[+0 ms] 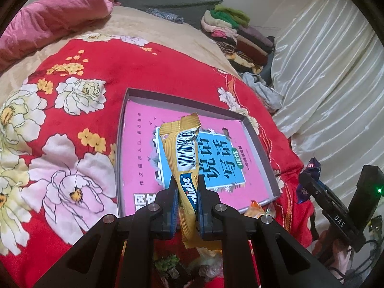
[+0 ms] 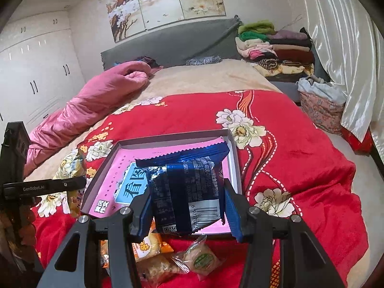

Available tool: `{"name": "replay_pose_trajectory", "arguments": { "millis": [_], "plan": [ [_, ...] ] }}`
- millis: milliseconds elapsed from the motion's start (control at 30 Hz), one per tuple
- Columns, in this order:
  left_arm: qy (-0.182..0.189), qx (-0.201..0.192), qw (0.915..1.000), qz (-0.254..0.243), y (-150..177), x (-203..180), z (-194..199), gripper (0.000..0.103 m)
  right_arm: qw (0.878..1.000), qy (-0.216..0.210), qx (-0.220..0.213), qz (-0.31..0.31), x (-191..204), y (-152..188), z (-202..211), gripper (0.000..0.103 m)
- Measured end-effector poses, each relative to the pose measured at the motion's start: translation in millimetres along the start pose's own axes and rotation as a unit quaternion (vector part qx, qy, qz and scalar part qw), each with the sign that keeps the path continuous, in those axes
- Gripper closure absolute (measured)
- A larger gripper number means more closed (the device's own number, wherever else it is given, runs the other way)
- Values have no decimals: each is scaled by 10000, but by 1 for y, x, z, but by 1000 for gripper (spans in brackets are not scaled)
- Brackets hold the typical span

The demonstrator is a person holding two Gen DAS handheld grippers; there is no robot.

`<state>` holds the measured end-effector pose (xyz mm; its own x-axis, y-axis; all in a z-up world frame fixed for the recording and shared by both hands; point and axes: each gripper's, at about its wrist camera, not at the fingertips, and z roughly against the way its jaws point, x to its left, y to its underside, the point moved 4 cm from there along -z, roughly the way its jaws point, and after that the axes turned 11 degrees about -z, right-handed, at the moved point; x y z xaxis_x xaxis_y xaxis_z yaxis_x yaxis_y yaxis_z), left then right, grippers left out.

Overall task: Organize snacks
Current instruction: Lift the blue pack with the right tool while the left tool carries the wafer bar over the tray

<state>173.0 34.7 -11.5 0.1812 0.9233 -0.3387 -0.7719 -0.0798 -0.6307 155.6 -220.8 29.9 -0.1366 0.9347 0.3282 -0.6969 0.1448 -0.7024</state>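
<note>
Over the shallow grey box [image 1: 258,141] on the bed, both claws hold a snack clear of the bedding. The left claw [image 1: 187,206] is clamped on a long yellow wrapper [image 1: 184,158], barcode side up, its crimped top end rising above the box's middle. The right claw [image 2: 188,210] grips a dark blue packet [image 2: 189,182] from both sides, jaws spread wider to take its width; the packet's serrated top edge reaches toward the box's far right corner.

The box has low walls all round and a pink booklet [image 1: 141,144] with a blue title panel lying flat on its floor, filling it nearly wall to wall. Nothing else lies in the box, as far as can be seen past the two held packets.

Just off the box's near edge, on the red floral quilt [image 2: 288,124], lie an orange-and-white packet [image 2: 148,244], a clear-wrapped round biscuit with a green label [image 2: 202,260], and a clear packet of pale snack [image 2: 156,267] touching it.

Around the box the quilt is open on the left, far and right sides. Beyond it lie a pink duvet [image 2: 96,100], folded clothes [image 2: 276,45] by the headboard, and white curtains [image 2: 340,48] along the right.
</note>
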Motion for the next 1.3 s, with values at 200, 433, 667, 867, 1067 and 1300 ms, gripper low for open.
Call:
{"name": "replay_pose_trajectory", "arguments": {
  "millis": [200, 433, 667, 867, 1067, 1300],
  "plan": [
    [30, -2, 10000, -27, -7, 3, -9, 90, 9998, 92, 155, -60, -3, 0, -15, 51],
    [25, 71, 9999, -94, -9, 4, -21, 90, 9994, 137, 286, -111, -5, 0, -29, 51],
    [49, 222, 9997, -56, -2, 8, -34, 90, 9987, 195, 434, -205, -12, 4, -45, 51],
    [29, 237, 9997, -47, 1, 13, -40, 90, 9979, 230, 562, -232, -16, 9, -56, 51],
    [55, 243, 9997, 17, 3, 19, -46, 90, 9972, 265, 660, -245, -19, 13, -63, 51],
    [-124, 390, 9991, -65, 6, 20, -54, 90, 9960, 358, 804, -161, -19, 19, -72, 51]
  ]
}}
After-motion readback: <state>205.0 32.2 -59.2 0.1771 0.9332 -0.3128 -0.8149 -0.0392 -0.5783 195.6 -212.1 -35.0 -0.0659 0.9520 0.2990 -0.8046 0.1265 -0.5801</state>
